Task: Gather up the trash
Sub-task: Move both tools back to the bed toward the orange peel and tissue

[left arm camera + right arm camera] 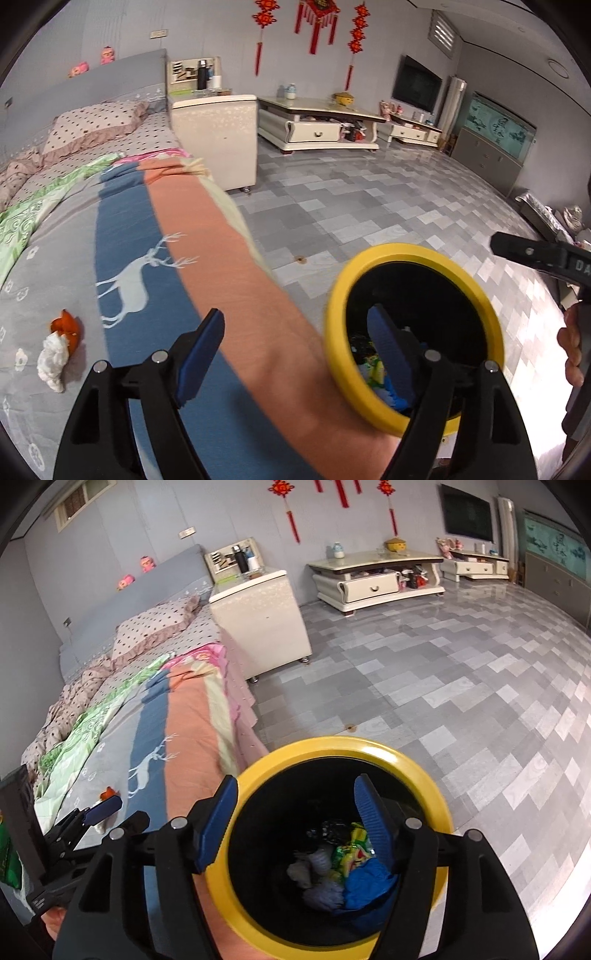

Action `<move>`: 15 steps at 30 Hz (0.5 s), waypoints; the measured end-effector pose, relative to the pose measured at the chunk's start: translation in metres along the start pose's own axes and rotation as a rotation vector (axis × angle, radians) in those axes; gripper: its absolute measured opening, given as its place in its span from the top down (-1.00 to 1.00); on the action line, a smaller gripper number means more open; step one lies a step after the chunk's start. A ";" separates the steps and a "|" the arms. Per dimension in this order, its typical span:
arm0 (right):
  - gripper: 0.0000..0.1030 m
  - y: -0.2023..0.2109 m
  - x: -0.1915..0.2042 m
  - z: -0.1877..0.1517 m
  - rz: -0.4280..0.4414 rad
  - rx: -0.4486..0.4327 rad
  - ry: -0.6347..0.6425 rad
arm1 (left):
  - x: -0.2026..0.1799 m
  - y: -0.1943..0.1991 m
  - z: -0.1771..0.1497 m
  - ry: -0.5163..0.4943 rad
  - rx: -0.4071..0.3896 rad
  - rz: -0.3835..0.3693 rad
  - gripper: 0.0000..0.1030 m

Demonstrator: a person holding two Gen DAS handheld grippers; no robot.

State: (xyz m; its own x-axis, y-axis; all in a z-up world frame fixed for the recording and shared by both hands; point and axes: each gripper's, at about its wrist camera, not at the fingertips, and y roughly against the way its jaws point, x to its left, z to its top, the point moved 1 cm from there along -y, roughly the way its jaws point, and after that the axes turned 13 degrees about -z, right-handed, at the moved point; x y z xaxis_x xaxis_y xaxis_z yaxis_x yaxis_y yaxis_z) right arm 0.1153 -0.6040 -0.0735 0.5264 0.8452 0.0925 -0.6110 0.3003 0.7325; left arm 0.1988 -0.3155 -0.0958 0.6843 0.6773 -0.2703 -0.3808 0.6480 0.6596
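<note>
Yellow-rimmed bin (334,849) upright, mouth up; both grippers, left (299,354) and right (295,823), spread apart, seemingly empty.

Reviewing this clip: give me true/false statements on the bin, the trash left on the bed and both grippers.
1. The bin has a yellow rim. True.
2. The bin is empty. False: wrappers and tissue lie inside.
3. A white tissue and an orange scrap lie on the bed. True.
4. The left gripper holds the tissue. False: its jaws are open and empty.
5. The right gripper is open over the bin. True.
</note>
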 end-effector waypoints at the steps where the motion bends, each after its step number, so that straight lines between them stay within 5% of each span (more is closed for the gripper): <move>1: -0.25 0.001 0.009 0.001 0.005 -0.002 0.013 | 0.009 0.003 -0.001 0.007 -0.003 0.016 -0.48; 15: -0.36 -0.007 0.143 0.012 0.147 0.037 0.167 | 0.127 0.051 -0.017 0.101 -0.027 0.209 -0.48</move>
State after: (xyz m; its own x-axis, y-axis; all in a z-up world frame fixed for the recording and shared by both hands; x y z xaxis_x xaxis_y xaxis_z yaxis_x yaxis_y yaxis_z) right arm 0.2021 -0.4912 -0.0573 0.3256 0.9413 0.0894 -0.6502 0.1542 0.7439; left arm 0.2561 -0.1908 -0.1083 0.5236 0.8283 -0.1993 -0.5253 0.4981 0.6899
